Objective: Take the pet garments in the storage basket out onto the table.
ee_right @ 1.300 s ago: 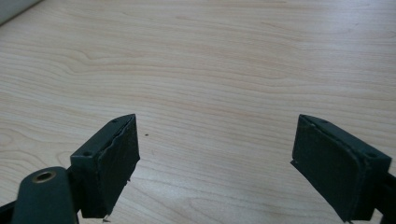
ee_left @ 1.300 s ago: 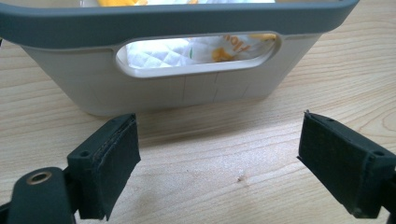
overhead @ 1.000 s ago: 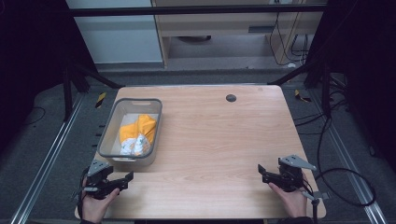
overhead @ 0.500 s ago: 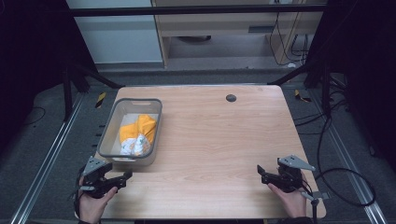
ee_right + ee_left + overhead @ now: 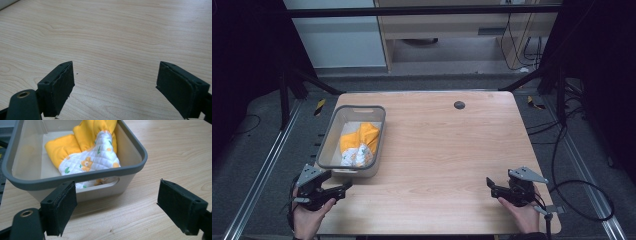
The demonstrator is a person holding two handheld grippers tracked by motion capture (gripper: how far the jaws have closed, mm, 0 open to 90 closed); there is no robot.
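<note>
Yellow cloth (image 5: 361, 141) with a white quilted side, printed with small orange and green figures, lies crumpled inside a grey plastic bin (image 5: 327, 139). The bin stands on the left part of the wooden table (image 5: 452, 150), near the front-left corner.

The left gripper (image 5: 343, 188) is just in front of the bin's near end, over the table's front-left edge, and it points toward the bin. In the left gripper view its two black jaws stand wide apart and nothing is between them; the left pad (image 5: 60, 205) appears before the bin's near wall, but I cannot tell if it touches the wall. The cloth is not touched by any jaw.

The right gripper (image 5: 490, 185) is well apart from the bin, near the front-right corner of the table, held by the person's right hand (image 5: 521, 212). Its jaws are also wide apart and hold nothing; below them is bare wood.

The left gripper view shows details which the high view does not give clearly: the quilted stitching and the orange flower print on the cloth (image 5: 92, 162), and a handle slot in the bin's near wall (image 5: 107, 181) through which a bit of cloth is seen. The high view shows the whole table, both hands, and a small dark round hole (image 5: 459, 105) near the far edge.
</note>
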